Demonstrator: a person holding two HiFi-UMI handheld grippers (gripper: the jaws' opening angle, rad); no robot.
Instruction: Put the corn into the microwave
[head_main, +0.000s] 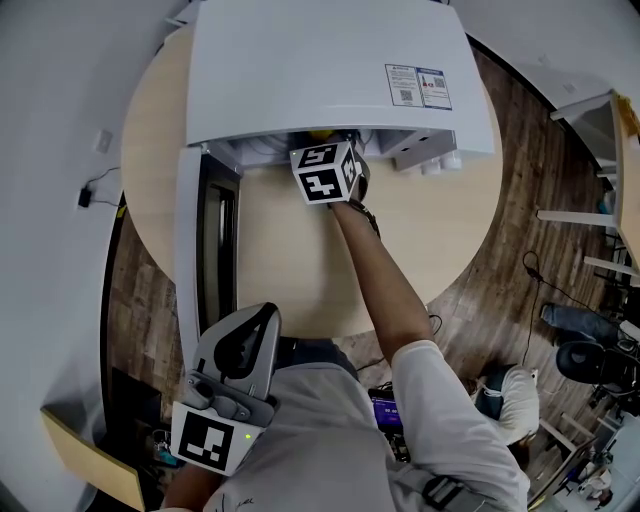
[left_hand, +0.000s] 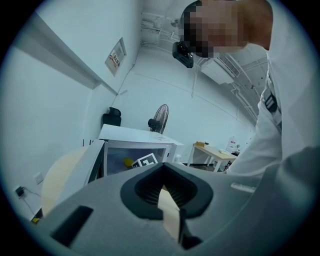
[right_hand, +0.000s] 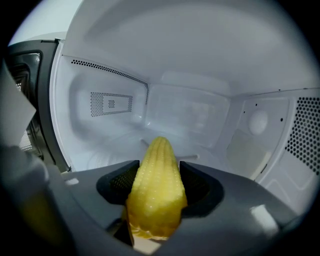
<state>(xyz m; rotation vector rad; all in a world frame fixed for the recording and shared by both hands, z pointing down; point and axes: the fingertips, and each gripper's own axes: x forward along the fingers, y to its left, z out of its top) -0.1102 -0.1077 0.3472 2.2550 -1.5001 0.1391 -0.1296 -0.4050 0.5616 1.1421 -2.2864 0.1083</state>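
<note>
The yellow corn (right_hand: 156, 192) sits lengthwise between the jaws of my right gripper (right_hand: 159, 172), tip pointing into the white microwave cavity (right_hand: 190, 110). Both jaws close on its sides. From the head view the white microwave (head_main: 320, 70) stands on the round table with its door (head_main: 205, 240) swung open to the left. The right gripper's marker cube (head_main: 327, 172) is at the opening, and a bit of the corn (head_main: 320, 133) shows under the top edge. My left gripper (head_main: 245, 340) hangs close to my body, empty, its jaws together.
The round wooden table (head_main: 420, 240) carries the microwave. The open door juts toward me at its left edge. A cable and wall socket (head_main: 88, 195) lie left, and white desks (head_main: 590, 110) and a chair base (head_main: 590, 360) stand right. A fan (left_hand: 159, 117) stands behind the microwave.
</note>
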